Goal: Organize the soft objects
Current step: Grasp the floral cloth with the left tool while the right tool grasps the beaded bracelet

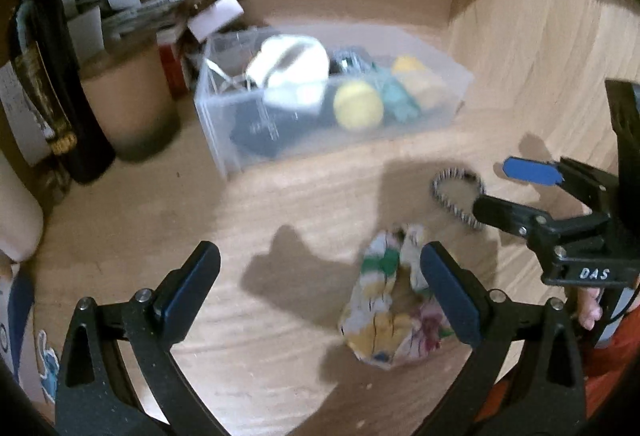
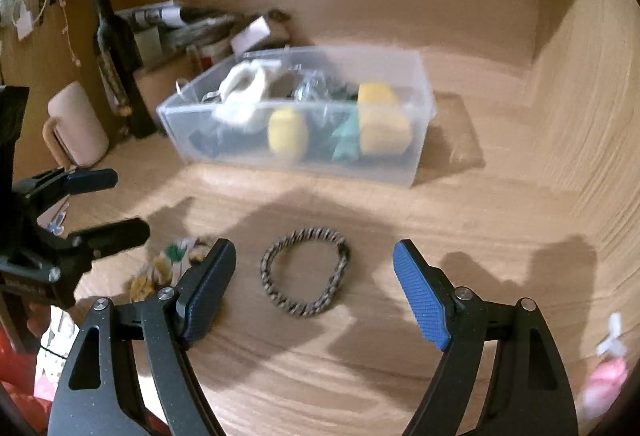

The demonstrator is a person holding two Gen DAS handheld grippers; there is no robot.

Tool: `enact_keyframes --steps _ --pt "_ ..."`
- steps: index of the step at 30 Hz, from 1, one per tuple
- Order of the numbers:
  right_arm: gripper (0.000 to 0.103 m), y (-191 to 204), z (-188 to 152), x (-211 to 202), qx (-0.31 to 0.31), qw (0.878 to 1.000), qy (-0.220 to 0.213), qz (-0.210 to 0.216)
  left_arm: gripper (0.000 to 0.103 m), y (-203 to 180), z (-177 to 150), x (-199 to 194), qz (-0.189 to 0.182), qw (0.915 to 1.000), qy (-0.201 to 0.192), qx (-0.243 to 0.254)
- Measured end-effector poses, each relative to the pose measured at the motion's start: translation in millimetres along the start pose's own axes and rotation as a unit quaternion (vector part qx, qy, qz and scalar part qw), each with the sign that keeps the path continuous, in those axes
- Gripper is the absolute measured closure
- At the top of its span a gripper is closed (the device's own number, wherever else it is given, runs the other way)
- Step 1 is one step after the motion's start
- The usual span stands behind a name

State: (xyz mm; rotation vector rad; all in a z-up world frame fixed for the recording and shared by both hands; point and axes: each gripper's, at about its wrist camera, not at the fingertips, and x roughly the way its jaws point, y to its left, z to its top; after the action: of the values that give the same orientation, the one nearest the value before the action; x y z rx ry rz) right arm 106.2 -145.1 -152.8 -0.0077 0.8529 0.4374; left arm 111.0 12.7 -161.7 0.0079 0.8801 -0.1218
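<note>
A crumpled patterned cloth (image 1: 394, 300) lies on the wooden table, just left of my left gripper's right finger. My left gripper (image 1: 320, 280) is open and empty above it. A braided striped hair tie (image 2: 306, 272) lies on the table between the fingers of my right gripper (image 2: 314, 276), which is open and empty. The hair tie (image 1: 456, 195) also shows in the left wrist view, under the right gripper (image 1: 500, 187). The cloth (image 2: 160, 268) shows in the right wrist view beside the left gripper (image 2: 116, 203). A clear plastic bin (image 1: 420, 123) holds soft things: a white item, yellow balls, a teal piece.
A dark bottle (image 1: 48, 83), a tan canister (image 1: 128, 95) and stacked papers (image 1: 120, 3) stand left of the bin (image 2: 416, 151). A pale mug (image 2: 78, 123) stands at the left. Wooden walls close the back and right. A pink object (image 2: 604, 384) lies at the far right.
</note>
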Motion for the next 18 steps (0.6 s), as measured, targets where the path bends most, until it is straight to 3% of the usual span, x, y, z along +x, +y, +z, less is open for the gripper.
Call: enact_keyframes --steps 2,4,7,12,14,18 --pt "0.024 0.7 -4.6 5.9 0.003 1.000 0.012 0.001 0.004 -1.5 -6.6 3.7 0.009 1.0000 0.003 -0.002" --pt "0.024 2.8 -9.1 11.5 0.008 1.000 0.024 0.006 0.019 -2.1 -11.7 6.7 0.001 0.9999 0.011 -0.003" --pt "0.028 4.4 -12.8 14.9 0.008 0.999 0.033 0.012 0.029 -1.7 -14.1 11.9 -0.020 0.9996 0.021 -0.005" --pt "0.048 8.8 -14.4 19.8 -0.004 0.999 0.037 0.002 0.048 -7.2 -17.7 17.2 -0.038 0.9988 0.029 0.005" --pt "0.060 8.2 -14.7 20.7 -0.011 0.999 0.035 -0.004 0.055 -11.8 -17.5 17.1 -0.031 0.9991 0.025 0.016" --pt "0.079 6.1 -13.3 23.1 -0.014 0.999 0.031 -0.017 0.088 -16.6 -17.0 17.8 -0.032 0.9988 0.023 0.030"
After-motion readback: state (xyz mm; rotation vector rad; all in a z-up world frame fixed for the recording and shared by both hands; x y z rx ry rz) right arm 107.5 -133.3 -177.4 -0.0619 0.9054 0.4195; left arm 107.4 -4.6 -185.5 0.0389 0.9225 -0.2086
